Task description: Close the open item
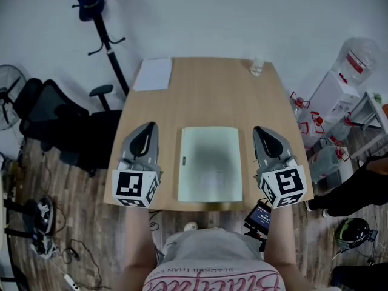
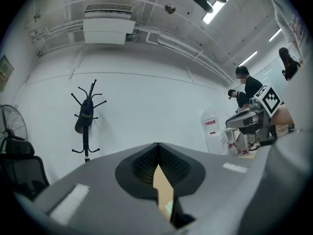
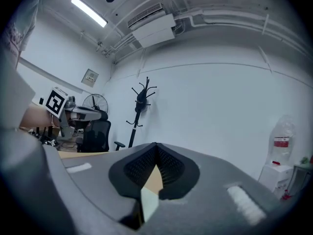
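A pale, flat laptop-like item lies on the wooden table with its lid down flat. My left gripper rests on the table just left of it, not touching it, with the jaws together and nothing held. My right gripper sits just right of the item, likewise shut and empty. In the left gripper view the two fingertips meet, and only a sliver of table shows below them. The right gripper view shows the same closed fingertips.
A white sheet of paper lies at the table's far left and a small clear cup at its far right. An office chair and a coat stand are to the left. Water bottles and a person in dark clothes are to the right.
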A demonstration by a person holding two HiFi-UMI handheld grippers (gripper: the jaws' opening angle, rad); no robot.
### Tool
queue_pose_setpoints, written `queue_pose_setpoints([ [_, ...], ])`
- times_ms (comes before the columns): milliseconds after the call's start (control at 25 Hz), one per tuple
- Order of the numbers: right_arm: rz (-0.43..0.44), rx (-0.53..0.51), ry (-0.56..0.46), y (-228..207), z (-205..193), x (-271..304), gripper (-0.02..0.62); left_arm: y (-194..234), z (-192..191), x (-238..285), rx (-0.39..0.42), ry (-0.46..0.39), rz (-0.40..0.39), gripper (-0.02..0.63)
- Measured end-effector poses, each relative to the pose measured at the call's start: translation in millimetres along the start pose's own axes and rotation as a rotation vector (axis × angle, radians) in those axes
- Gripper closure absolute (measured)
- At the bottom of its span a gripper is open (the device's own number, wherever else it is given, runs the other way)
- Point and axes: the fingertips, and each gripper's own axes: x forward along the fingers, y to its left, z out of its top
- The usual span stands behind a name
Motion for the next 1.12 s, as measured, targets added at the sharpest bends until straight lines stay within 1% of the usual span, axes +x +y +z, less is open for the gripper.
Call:
queue_pose_setpoints([
  [200,-0.060,-0.054,-0.065,-9.5,20.3,-12.6,0.594,-4.1,13.2,-0.2,0.024,-0.032,-0.004,0.594],
  [400,-0.109,-0.076,-0.119,-19.0,37.2,-24.2,0.594,-9.7,21.8,0.4,0.031,-0.049,-0.006,0.594],
  [800,-0.130,-0.093,-0.107,-21.8,36.1,-32.3,0.594,-18.9,24.8,1.2,0.028,-0.041,-0.018,0.594],
  [1120,-0.135,-0.099,-0.097,-20.7,35.6,-33.0,0.594,-15.7,23.9,-0.7,0.024,-0.036,-0.017,0.594],
])
